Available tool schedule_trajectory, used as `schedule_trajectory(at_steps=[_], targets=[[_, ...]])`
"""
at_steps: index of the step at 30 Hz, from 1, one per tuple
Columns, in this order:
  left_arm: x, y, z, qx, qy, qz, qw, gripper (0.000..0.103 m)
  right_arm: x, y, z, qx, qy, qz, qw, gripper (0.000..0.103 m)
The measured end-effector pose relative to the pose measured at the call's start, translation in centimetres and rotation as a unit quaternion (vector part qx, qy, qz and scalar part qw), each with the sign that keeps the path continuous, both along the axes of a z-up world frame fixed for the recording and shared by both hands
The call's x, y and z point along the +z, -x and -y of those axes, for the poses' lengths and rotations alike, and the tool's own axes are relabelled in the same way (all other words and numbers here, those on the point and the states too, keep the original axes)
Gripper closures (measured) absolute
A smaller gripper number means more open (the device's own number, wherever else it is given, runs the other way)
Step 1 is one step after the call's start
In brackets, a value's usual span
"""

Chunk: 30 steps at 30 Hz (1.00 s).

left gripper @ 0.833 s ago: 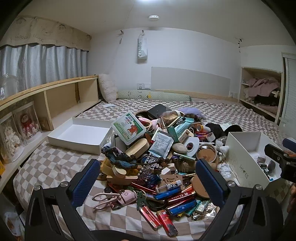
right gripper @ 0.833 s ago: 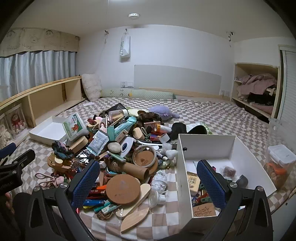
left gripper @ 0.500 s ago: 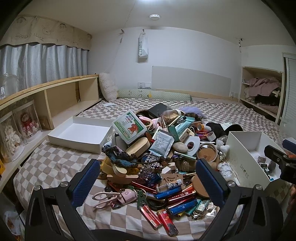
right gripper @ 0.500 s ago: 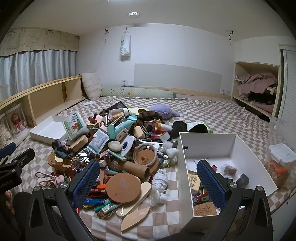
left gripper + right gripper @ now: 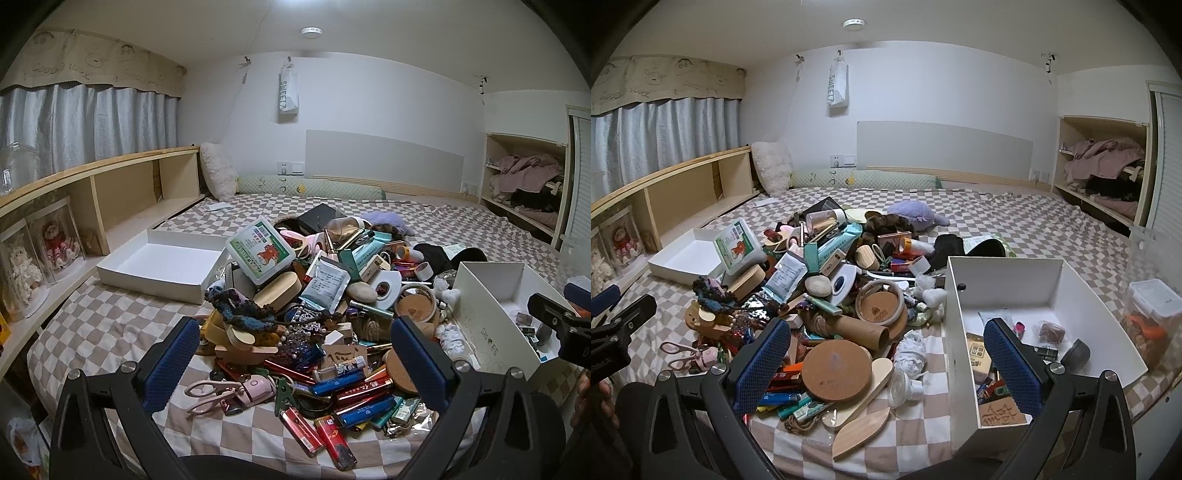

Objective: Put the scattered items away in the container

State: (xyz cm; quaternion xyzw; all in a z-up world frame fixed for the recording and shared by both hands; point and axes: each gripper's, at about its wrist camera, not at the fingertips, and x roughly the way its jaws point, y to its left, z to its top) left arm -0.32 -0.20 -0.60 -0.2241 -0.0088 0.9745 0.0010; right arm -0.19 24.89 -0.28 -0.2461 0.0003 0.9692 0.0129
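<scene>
A heap of small items (image 5: 317, 306) (image 5: 827, 295) lies on the checkered bed: lighters (image 5: 332, 435), pink scissors (image 5: 218, 395), a green-and-white tin (image 5: 260, 251), a round cork disc (image 5: 836, 365), a wooden spoon (image 5: 864, 387). To its right stands a white box (image 5: 1004, 266) (image 5: 487, 317) holding several small things. My left gripper (image 5: 295, 363) hangs open above the near edge of the heap, nothing between its blue pads. My right gripper (image 5: 886, 363) is open too, one finger over the heap, the other over the box.
A shallow white lid (image 5: 162, 264) (image 5: 685, 256) lies left of the heap. A wooden shelf (image 5: 110, 199) with boxed dolls runs along the left. A clear plastic tub (image 5: 1152, 314) stands right of the box. A purple plush (image 5: 916, 218) lies behind the heap.
Both views have shifted only slightly; the heap and box keep their places and both grippers stay wide open.
</scene>
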Motion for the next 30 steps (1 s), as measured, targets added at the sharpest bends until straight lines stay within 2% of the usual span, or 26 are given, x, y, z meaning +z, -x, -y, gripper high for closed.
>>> schedule_trajectory(at_steps=[9,19,30], targets=[[0.0,-0.1,-0.1,0.013,0.005,-0.003,0.9999,0.000,-0.3,0.2,0.1,0.001,0.000,0.006,1.000,0.000],[0.9,0.3,0.6,0.002,-0.021,-0.014,0.9997,0.000,0.2,1.2,-0.2,0.005,0.003,0.005,1.000,0.000],[3.7,3.3,0.9,-0.015,-0.016,-0.037,0.9991,0.000,3.2,3.9,-0.8,0.008,0.019,-0.030,0.999,0.000]])
